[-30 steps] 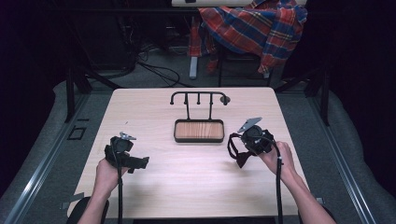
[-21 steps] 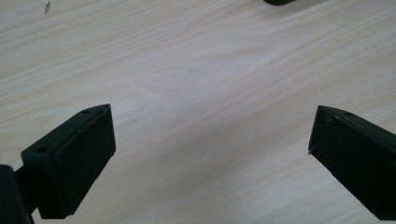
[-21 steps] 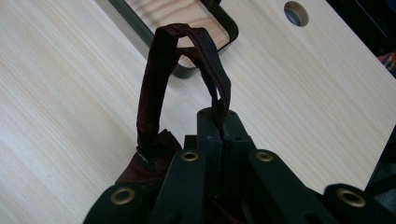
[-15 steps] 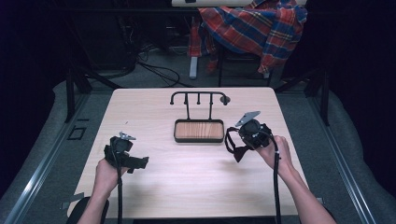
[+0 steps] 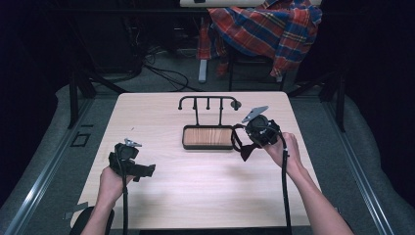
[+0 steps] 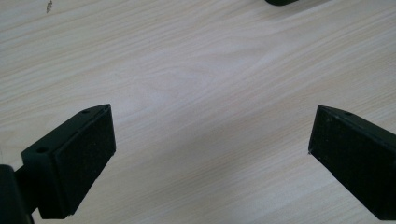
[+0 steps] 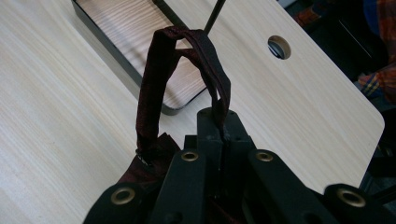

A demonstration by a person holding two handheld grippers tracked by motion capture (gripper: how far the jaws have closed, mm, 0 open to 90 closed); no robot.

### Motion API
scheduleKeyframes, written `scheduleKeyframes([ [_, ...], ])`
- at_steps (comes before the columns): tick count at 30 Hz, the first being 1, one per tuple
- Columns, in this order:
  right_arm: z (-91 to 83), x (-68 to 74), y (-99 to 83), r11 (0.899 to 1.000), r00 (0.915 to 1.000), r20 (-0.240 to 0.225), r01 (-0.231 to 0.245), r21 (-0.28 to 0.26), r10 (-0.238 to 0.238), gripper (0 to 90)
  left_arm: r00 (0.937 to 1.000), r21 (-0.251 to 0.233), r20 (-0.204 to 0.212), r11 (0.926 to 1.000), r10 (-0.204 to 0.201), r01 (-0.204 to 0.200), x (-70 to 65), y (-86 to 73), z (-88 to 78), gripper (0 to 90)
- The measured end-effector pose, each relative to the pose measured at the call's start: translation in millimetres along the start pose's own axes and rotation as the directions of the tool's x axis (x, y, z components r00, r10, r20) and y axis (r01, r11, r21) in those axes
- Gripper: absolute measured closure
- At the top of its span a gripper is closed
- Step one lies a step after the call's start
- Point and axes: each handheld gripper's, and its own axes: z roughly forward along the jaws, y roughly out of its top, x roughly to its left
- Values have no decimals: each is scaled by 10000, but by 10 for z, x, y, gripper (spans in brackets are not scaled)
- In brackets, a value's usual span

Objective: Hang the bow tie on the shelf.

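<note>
So my right gripper (image 7: 219,126) has its jaws clamped all the way together on a dark red strap (image 7: 154,88), which loops up in front of the jaws and drops back down to a bunch of the same dark red fabric tucked under the gripper body; can't tell what the whole item is from here. In the high view the right gripper (image 5: 244,147) hangs just off the right end of the tray (image 5: 208,146), with the fabric dangling below it above the bench (image 5: 205,196), held up by my right hand (image 5: 284,152). The tray is a black-rimmed thing with a wood-grain bottom, and a black rack (image 5: 208,104) with little hooks stands at its far side. My left gripper (image 6: 210,154) is wide open, nothing between the pads, just bare wood under it. From above, the left gripper (image 5: 142,169) sits low over the left part of the bench, well apart from the tray. A plaid shirt (image 5: 274,29) is draped over a chair behind the bench.
</note>
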Motion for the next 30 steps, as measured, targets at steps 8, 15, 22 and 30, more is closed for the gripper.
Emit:
scheduleKeyframes([
  [8, -11, -59, 85, 9999, 9999, 121, -68, -93, 69, 888, 10000, 2, 16, 10000, 0, 0, 1, 1, 1, 8],
  [15, -34, -114, 173, 9994, 9998, 134, -154, -296, 158, 888, 10000, 6, 17, 10000, 4, -4, -2, 1, 4, 8],
  [22, -53, -149, 285, 9990, 9995, 270, -127, -418, 138, 888, 10000, 10, 13, 10000, 6, -6, 3, 0, 3, 8],
  [30, -66, -214, 399, 9986, 9990, 418, -131, -505, 152, 888, 10000, 13, 7, 10000, 6, -6, -1, -1, 3, 8],
])
